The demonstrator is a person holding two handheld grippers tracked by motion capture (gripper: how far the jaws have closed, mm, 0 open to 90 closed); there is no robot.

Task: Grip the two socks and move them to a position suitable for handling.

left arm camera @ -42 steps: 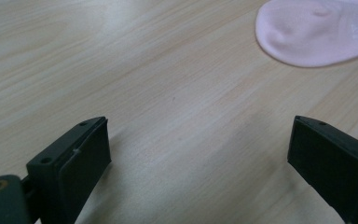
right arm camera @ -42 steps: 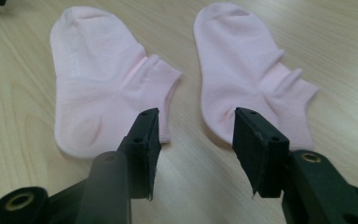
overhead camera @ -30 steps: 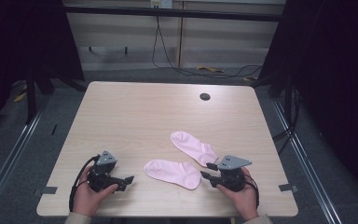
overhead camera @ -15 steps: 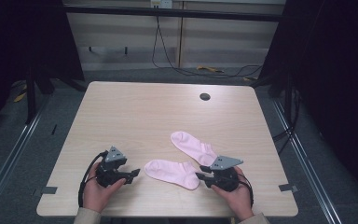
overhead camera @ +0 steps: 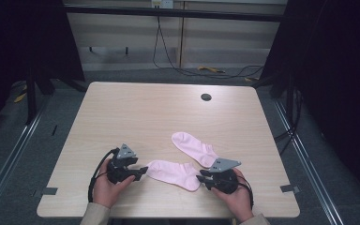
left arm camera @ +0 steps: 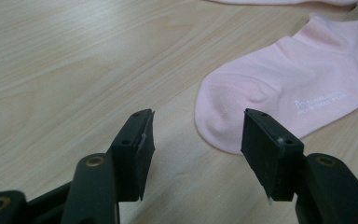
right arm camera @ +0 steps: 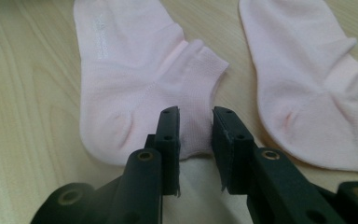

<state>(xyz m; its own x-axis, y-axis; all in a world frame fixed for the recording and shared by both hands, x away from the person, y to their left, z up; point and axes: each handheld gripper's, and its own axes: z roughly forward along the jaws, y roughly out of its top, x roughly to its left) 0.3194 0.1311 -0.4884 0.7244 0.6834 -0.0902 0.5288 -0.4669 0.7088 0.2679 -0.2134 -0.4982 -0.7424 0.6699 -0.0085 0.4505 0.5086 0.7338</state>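
At the near edge of the bench (overhead camera: 122, 108), the person's two hands each hold a tool low over the wood. The left hand-held gripper (overhead camera: 142, 170), at about seven o'clock on the bench, points toward three o'clock; its jaws have just been closing and now stand roughly half apart, with nothing clamped. In the left gripper view the rounded toe of the near pink sock (left arm camera: 279, 88) lies just ahead of the jaws, not between them, its small white lettering facing up. The right hand-held gripper (overhead camera: 199, 178), at about five o'clock, points toward nine o'clock at the other end of that same sock (overhead camera: 173, 174); its jaws have also just been closing and stand with a narrow gap. In the right gripper view the sock's ribbed cuff edge (right arm camera: 191, 98) sits right at the jaw tips, the fabric showing in the gap, but I cannot tell whether the pads press on it. The sock lies flat between the two tools. Just beyond it, toward one o'clock, the second pink sock (overhead camera: 194, 147) lies flat and slanted, close to the first. Farther off, near the bench's far edge at about one o'clock, is a dark round cable hole (overhead camera: 206, 97).
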